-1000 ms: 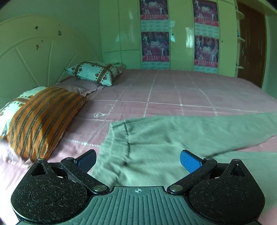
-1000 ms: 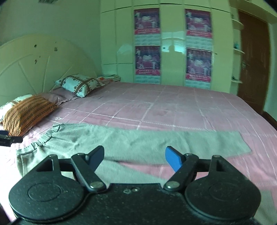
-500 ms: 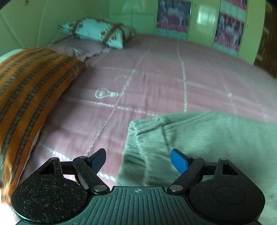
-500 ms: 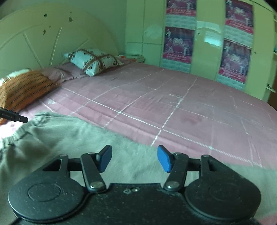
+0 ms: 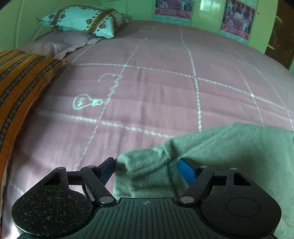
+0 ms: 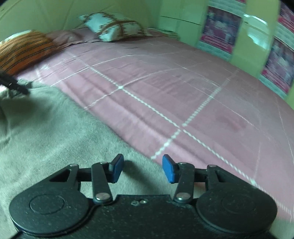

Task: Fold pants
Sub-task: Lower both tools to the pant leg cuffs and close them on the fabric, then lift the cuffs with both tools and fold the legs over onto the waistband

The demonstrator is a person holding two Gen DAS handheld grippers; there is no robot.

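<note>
Grey-green pants lie flat on a pink quilted bed. In the left wrist view my left gripper is open, low over the bed, with the waistband corner of the pants between its blue pads. In the right wrist view my right gripper is open just above the far edge of the pants, with fabric under the left pad and pink bedspread ahead. The left gripper's tip shows at the left edge of that view, over the waistband.
An orange striped pillow lies at the left, a white patterned pillow at the head of the bed. A pale green headboard and a wardrobe with posters stand beyond the bed.
Both grippers have moved down and forward, close to the bed. The left now straddles the waistband corner; the right has reached the pants' far edge. Both stayed open.
</note>
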